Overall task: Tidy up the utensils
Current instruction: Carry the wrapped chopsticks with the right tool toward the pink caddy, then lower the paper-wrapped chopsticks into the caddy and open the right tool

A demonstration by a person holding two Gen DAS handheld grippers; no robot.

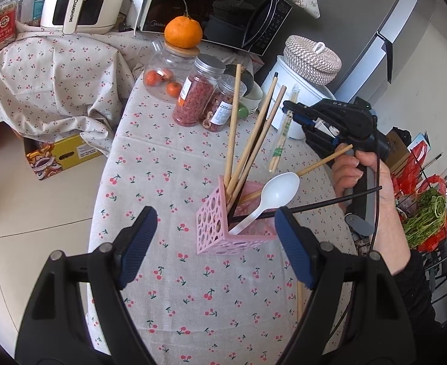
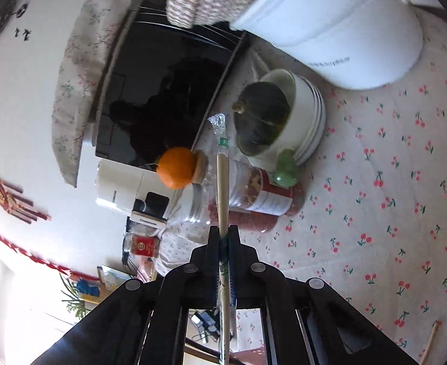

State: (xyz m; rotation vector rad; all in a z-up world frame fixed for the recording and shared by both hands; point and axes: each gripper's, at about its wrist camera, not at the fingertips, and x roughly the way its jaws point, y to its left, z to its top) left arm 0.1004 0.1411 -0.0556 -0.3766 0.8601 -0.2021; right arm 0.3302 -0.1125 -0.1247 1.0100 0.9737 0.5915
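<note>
A pink perforated utensil holder [image 1: 220,228] stands on the cherry-print tablecloth [image 1: 168,158]. Several wooden chopsticks [image 1: 235,124], a black chopstick [image 1: 329,200] and a white plastic spoon [image 1: 275,194] lean in it. My left gripper [image 1: 215,243] hangs open just in front of the holder, one pad on each side, touching nothing. My right gripper [image 1: 288,108] is raised to the right of the holder, shut on a pair of plastic-wrapped chopsticks [image 1: 279,144] that dangles from it. In the right wrist view the wrapped chopsticks [image 2: 222,182] stick out past the shut right gripper [image 2: 224,231].
Jars [image 1: 197,94] and an orange [image 1: 183,32] stand behind the holder, before a microwave [image 1: 217,9]. A white pot [image 1: 302,100] with a woven lid and stacked bowls [image 2: 296,121] sit at the back right. A loose wooden chopstick [image 1: 299,301] lies near the table's right edge.
</note>
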